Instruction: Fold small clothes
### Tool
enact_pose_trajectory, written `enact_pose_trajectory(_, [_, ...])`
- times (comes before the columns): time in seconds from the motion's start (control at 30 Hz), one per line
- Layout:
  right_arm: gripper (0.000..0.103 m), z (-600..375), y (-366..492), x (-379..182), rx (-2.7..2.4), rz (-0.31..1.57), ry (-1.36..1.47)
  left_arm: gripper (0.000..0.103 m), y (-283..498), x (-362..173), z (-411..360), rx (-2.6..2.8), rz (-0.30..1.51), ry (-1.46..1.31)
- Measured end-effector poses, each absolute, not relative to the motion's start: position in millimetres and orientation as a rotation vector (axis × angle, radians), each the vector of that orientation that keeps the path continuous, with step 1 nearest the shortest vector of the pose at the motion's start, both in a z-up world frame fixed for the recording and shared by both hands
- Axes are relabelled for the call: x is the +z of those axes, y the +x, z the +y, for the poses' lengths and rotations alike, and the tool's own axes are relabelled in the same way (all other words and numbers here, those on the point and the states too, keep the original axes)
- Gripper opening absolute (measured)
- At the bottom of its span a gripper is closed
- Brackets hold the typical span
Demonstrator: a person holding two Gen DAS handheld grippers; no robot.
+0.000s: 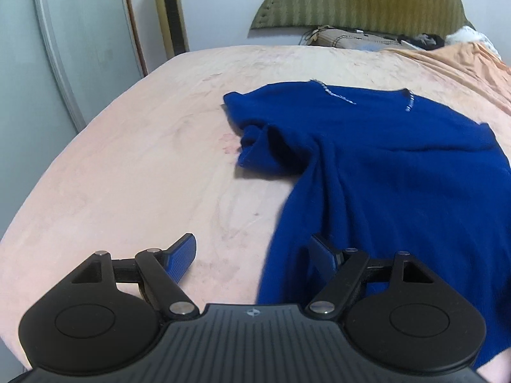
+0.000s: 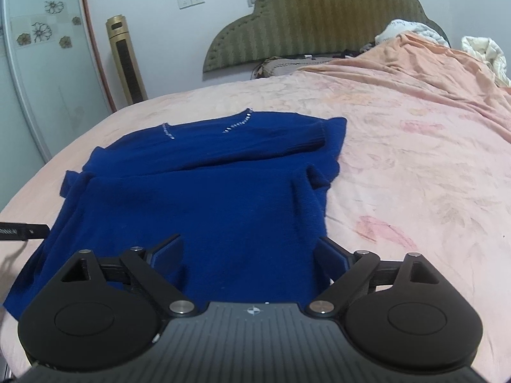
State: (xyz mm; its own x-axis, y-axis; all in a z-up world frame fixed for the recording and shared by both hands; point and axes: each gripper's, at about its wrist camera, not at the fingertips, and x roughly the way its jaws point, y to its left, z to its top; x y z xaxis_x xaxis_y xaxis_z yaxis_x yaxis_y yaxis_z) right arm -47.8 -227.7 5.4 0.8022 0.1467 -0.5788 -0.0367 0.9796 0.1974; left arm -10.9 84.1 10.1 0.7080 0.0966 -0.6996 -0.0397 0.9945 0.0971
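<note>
The sweater [image 2: 204,191] is deep royal blue, its neckline edged with small silvery studs [image 2: 238,124]. It lies on a pale pink bedspread [image 2: 399,166] printed with faded reddish flowers. The headboard [image 2: 319,22] is olive green with vertical stripes. A gold tower fan [image 2: 126,60] stands by white walls. Both grippers are black with blue finger pads [image 1: 182,257].
</note>
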Motion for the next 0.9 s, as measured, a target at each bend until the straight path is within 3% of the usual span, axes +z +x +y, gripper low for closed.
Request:
enact_pose_trajectory(0.07, [0.096, -222.6, -51.2, 9.3, 0.103, 0.622, 0.162, 0.084, -14.6, 10.1, 77.2, 0.066, 0.783, 0.09])
enact_pose_trajectory(0.9, [0.1, -175.9, -80.7, 20.9, 0.224, 0.607, 0.066, 0.085, -19.3, -1.8, 49.9, 0.17, 0.799, 0.193])
